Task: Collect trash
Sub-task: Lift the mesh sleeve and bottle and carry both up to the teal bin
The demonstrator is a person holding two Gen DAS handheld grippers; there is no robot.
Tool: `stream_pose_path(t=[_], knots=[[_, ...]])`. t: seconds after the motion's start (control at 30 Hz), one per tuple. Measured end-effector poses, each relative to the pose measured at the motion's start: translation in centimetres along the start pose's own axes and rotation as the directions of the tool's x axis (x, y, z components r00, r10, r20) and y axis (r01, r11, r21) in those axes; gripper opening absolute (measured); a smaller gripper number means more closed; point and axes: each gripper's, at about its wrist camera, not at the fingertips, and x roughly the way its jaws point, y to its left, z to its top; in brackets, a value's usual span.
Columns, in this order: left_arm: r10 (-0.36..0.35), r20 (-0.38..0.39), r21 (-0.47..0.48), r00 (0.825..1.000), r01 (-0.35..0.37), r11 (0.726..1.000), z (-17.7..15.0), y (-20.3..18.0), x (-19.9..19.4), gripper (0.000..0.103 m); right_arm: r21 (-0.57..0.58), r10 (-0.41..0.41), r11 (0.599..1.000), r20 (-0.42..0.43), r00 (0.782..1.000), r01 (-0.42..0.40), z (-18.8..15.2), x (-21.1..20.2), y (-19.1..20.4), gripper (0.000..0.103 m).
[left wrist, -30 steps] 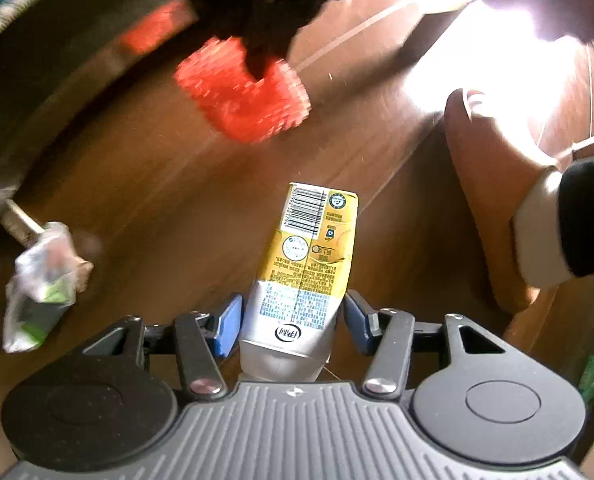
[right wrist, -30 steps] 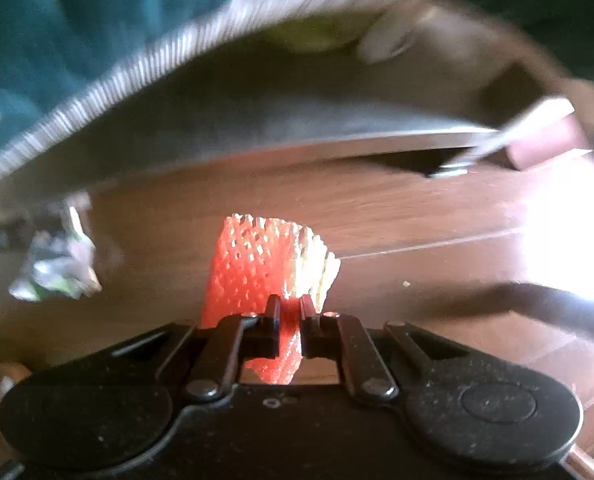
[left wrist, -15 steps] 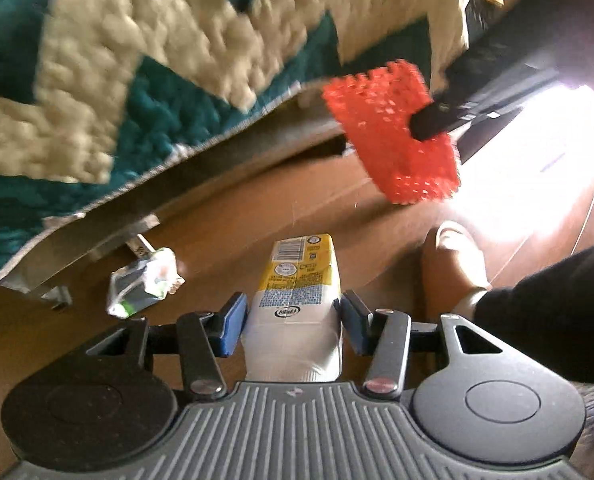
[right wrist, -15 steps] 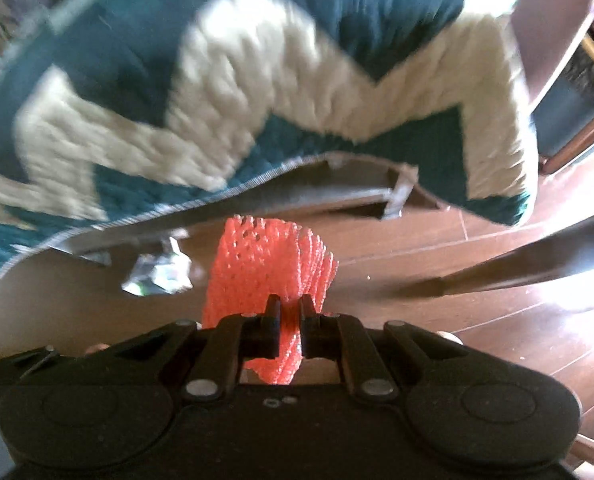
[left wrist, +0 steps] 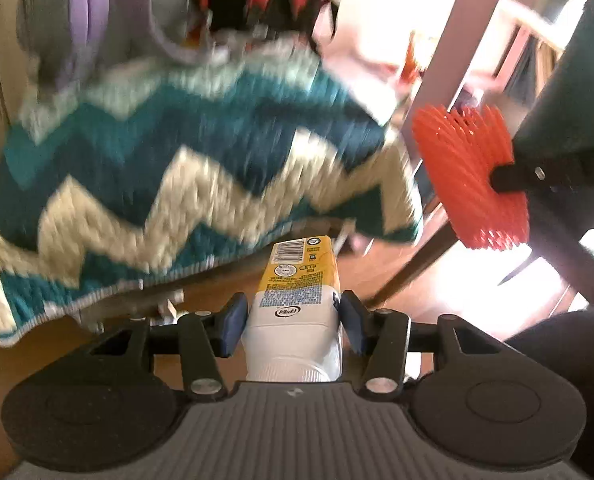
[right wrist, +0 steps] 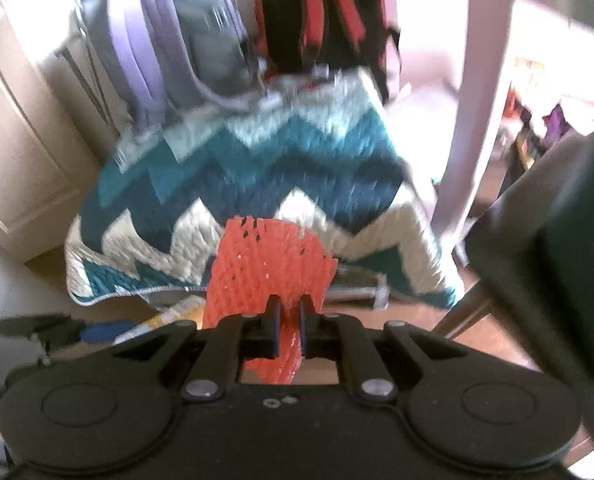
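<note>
— What do we have in the left tool (left wrist: 292, 320)?

— We hold a drink carton (left wrist: 297, 292) between its two blue pads, which press on the white lower part from either side, about half-way open. Its long axis runs straight away from us along the fingers, the white ribbed end nearest the camera and the yellow end pointing out toward the zigzag blanket (left wrist: 177, 184).

— Can we read anything on it?

— A barcode sits at the far yellow end, with a round seal below it and a block of blue print. There is an oval logo on the white part, upside down to us; the letters are too small to make out.

— And the right tool (right wrist: 288, 320)?

— Nearly closed, pinching an orange foam net (right wrist: 269, 268). The net fans upward and away from the pads, in front of the blanket, above the wooden floor (right wrist: 477, 344).
</note>
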Motion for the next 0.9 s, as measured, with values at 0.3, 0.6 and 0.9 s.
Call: stream_pose_path(t=[0.3, 0.6, 0.9], knots=[[-0.061, 0.216, 0.064, 0.974, 0.049, 0.997, 6.7, -6.0, -8.8, 0.049, -0.081, -0.055, 0.994, 0.209, 0.976, 0.073, 2.1, -12.7, -1.9, 0.008], [-0.171, 0.377, 0.158, 0.910, 0.119, 0.980, 14.7, -13.8, -15.4, 0.036, -0.028, -0.159, 0.982, 0.400, 0.903, 0.186, 4.6, -22.2, -6.0, 0.008], [-0.232, 0.361, 0.212, 0.903, 0.163, 0.964, 18.6, -20.3, -15.1, 0.016, 0.092, -0.235, 0.972, 0.481, 0.845, 0.218, 5.3, -26.8, -11.4, 0.008]])
